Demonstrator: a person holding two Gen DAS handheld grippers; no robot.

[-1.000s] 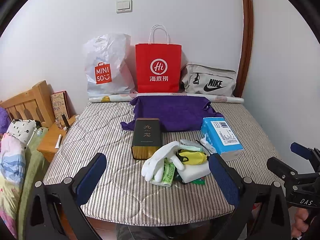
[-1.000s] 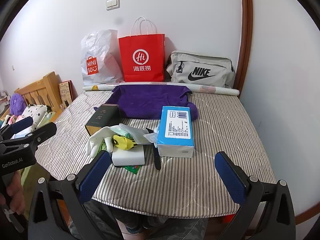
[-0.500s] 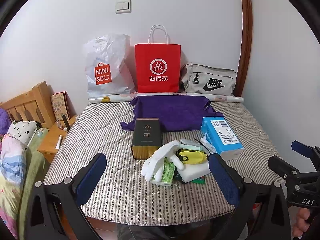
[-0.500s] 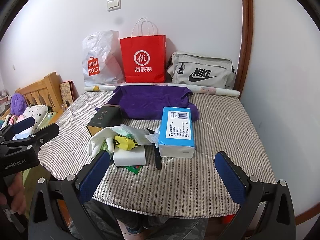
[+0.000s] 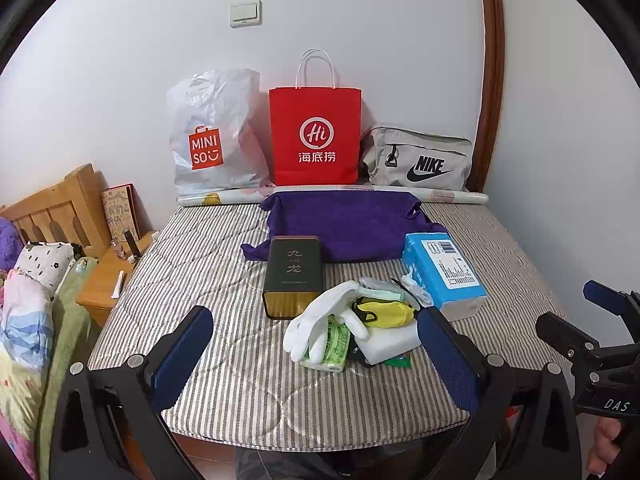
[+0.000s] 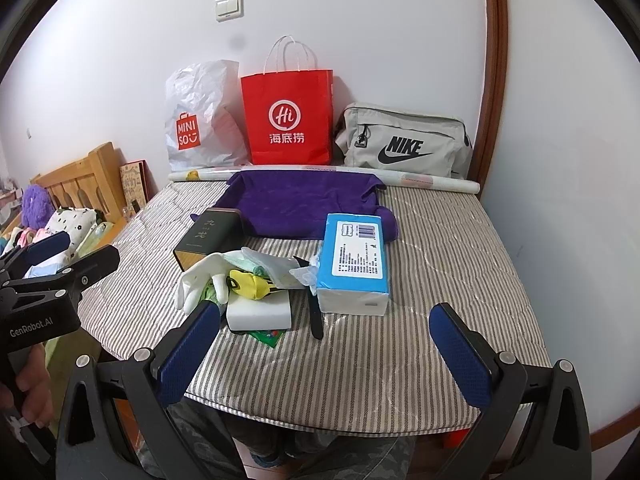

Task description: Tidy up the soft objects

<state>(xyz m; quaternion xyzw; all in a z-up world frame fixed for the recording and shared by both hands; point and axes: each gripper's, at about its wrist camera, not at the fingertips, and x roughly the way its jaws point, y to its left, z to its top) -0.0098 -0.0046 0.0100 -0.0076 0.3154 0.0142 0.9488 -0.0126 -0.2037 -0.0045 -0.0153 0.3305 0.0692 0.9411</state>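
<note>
A pile of soft things lies on the striped mattress [image 5: 224, 280]: a white glove [image 5: 320, 320], a yellow-black sock [image 5: 384, 312], a white sponge block [image 5: 390, 344], a green tissue pack [image 5: 334, 346]. A purple cloth [image 5: 344, 220] is spread behind it. A blue tissue pack [image 5: 444, 276] lies to the right. My left gripper [image 5: 316, 356] is open and empty, short of the pile. My right gripper [image 6: 326, 350] is open and empty at the mattress's near edge, with the glove [image 6: 200, 280], sponge [image 6: 260, 312] and blue pack [image 6: 356, 264] ahead.
A dark tin box [image 5: 294, 276] stands left of the pile. A white Miniso bag [image 5: 212, 140], a red paper bag [image 5: 316, 136] and a grey Nike bag [image 5: 420, 160] lean on the wall. A paper roll [image 5: 452, 197] lies behind the cloth. A wooden nightstand [image 5: 108, 280] is at left.
Both grippers have shifted only slightly; the right view has drifted a little closer and to the left. Nothing on the mattress has moved.
</note>
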